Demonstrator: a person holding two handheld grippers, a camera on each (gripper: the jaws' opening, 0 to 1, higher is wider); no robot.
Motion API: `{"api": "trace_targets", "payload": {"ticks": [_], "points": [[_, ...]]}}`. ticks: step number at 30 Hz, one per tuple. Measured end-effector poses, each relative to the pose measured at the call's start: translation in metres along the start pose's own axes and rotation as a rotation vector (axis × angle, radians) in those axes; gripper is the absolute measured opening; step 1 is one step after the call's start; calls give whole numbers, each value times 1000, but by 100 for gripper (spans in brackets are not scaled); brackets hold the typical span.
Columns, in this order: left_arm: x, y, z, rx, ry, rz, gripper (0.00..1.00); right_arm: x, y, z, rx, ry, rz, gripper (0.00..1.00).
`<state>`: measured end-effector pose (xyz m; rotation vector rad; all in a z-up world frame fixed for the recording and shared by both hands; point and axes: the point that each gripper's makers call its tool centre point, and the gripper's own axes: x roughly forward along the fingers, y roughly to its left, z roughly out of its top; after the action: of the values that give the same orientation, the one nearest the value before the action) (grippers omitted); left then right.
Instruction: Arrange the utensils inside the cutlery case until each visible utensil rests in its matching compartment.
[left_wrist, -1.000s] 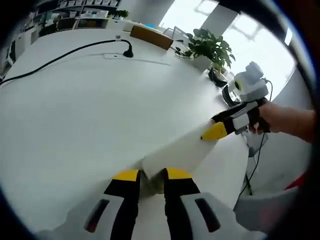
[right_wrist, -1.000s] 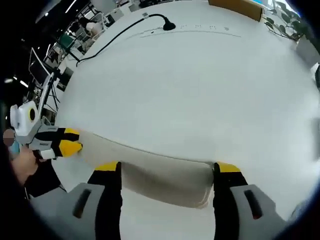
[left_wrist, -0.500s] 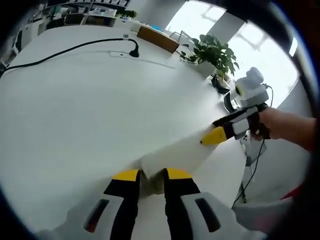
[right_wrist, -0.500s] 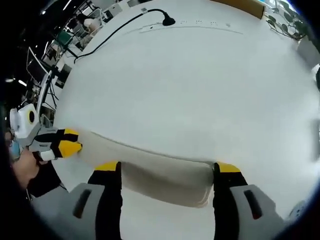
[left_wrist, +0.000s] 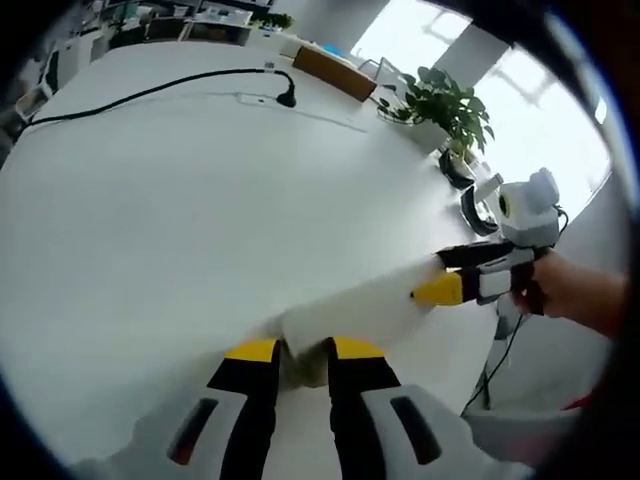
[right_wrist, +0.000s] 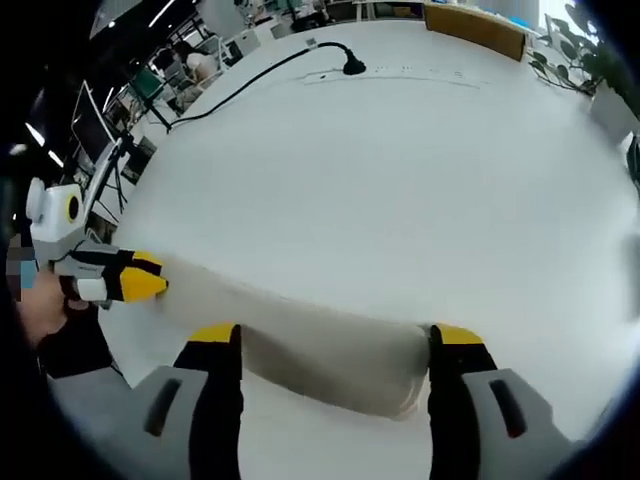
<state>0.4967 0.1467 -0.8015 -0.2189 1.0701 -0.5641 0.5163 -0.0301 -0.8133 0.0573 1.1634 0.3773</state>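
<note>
Holding: left gripper (left_wrist: 302, 352) narrow on the white cutlery case (left_wrist: 350, 305)
Right gripper (right_wrist: 327, 340): wide around the case (touching?)
Nearby: black cable (left_wrist: 150, 90), potted plant (left_wrist: 448, 105) on white bench (left_wrist: 150, 220)

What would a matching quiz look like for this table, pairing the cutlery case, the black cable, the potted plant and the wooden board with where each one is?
Things:
1. cutlery case
2. black cable
3. potted plant
4. wooden board

Places:
A. near the bright window, past the table corner
B. spanning from the left gripper to the right gripper
C. lying at the table's far end
D. trailing across the white table to a plug

Pairs: 1-B, 2-D, 3-A, 4-C
</note>
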Motion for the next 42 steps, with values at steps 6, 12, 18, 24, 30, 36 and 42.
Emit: {"api": "trace_targets", "payload": {"ticks": [6,12,18,24,30,36,42], "points": [[-1,5,0,32,-17,31,26,3,0,1,-32,10,18,76],[-22,-9,7,154,-87,41,36,-28,1,14,-64,-107,86,81],[-90,-64,20,174,-288,-80,71,-105,6,24,-269,-264,119,74],[-172,-81,22,136,-487,-47,80,-173,23,20,-327,-452,220,61],[-237,-95,28,361,-601,156,80,-240,53,-8,-462,-623,329,72],[-280,-130,26,390,-707,182,92,-290,42,-30,-593,-720,224,65],[-315,-133,-27,323,-703,252,100,-363,64,-46,-567,-900,312,81]]}}
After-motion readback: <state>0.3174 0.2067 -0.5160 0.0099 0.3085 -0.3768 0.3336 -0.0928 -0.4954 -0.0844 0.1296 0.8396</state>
